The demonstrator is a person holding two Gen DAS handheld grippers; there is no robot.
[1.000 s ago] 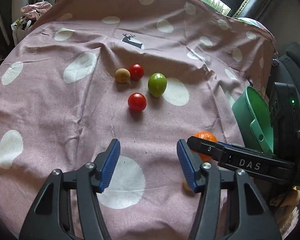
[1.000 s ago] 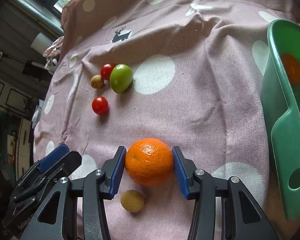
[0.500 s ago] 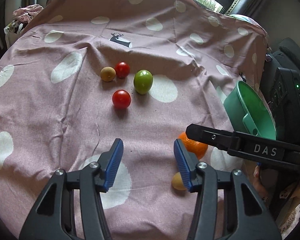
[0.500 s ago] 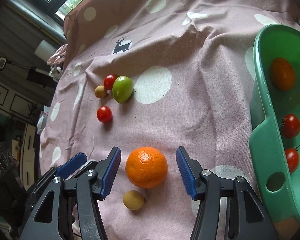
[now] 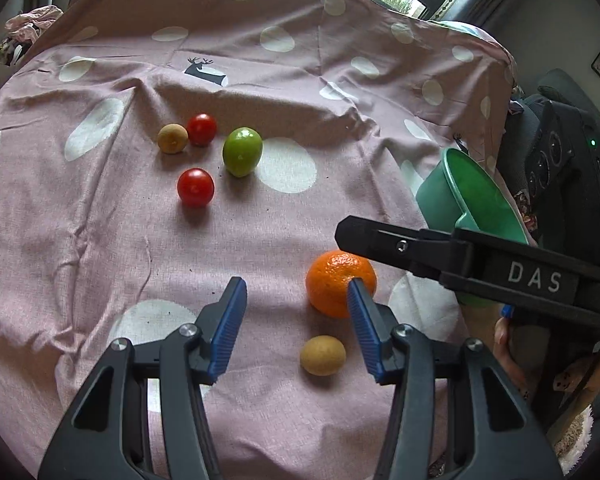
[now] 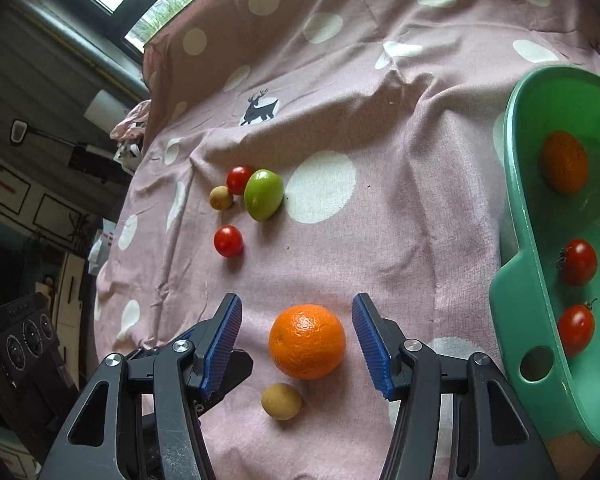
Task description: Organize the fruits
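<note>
Sort partly done: 3 fruits binned, 6 left on cloth.
Mid-cloth: 2 tomatoes (image 6: pixel 229 241), lime (image 6: pixel 263 195), small brown fruit (image 6: pixel 221 197). Near edge: orange (image 6: pixel 307 341) between the released, empty right gripper (image 6: pixel 297 344) jaws, untouched; left gripper (image 5: pixel 296 330) likewise. Right edge: bin (image 6: pixel 520 280).

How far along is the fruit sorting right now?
Done: an orange and two tomatoes lie in the green basket. In hand: nothing; the right gripper has just been opening, its pads clear of the loose orange between them, and the left gripper is open and empty. Left on the cloth: that orange, two tomatoes, a green fruit, two small brown fruits.
</note>
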